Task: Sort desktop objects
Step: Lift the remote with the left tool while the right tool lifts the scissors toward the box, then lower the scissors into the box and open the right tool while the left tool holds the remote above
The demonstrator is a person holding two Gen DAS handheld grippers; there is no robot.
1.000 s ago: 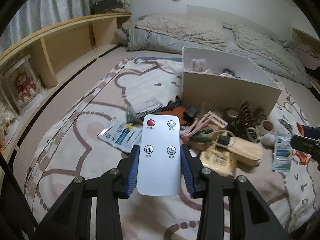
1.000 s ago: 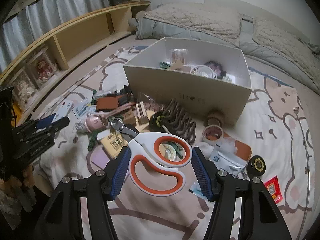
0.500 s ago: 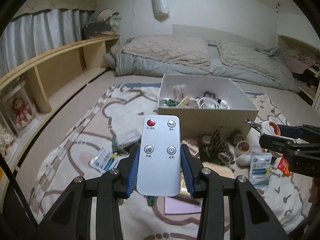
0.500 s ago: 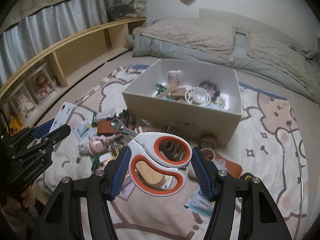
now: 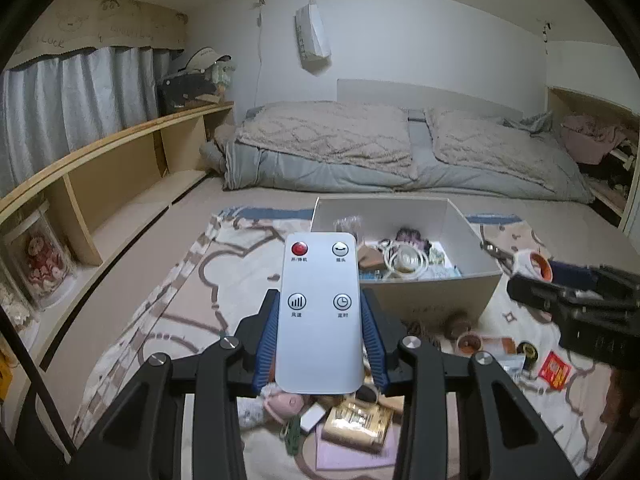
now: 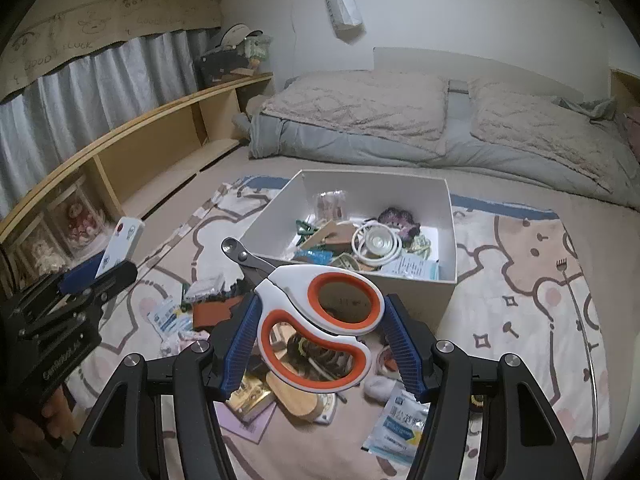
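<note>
Lying ahead of and below both pairs of fingers, the white box (image 6: 408,284) is the thing the coming move turns on: an open-topped rectangular carton on the patterned blanket (image 6: 520,280), its long axis running across both wrist views, its near wall facing the fingers. From the right wrist view it sits almost straight ahead, beyond the tips, so the right hand looks the better lined up; from the left wrist view it lies forward and to the right of the fingers, so I judge that hand needs to swing rightward to get over it. Inside are already a white coiled cable (image 6: 376,242), a purple fuzzy item (image 6: 400,218), a small clear packet and other bits. Nearer, under and just before the fingers, the unsorted pile (image 6: 280,392) of sachets, a tape roll and a wooden brush is spread on the blanket. The right gripper (image 6: 318,330) has its blue fingers (image 6: 240,344) clamped on the scissors (image 6: 320,320), white handles with orange-lined loops squeezed between the pads, the closed metal blades pointing forward and left, toward the box's near left corner. The left gripper (image 5: 320,340) is clamped on the remote (image 5: 320,312), a slim white slab with one red button and three grey ones, its long axis running straight out along the fingers, face up.
</note>
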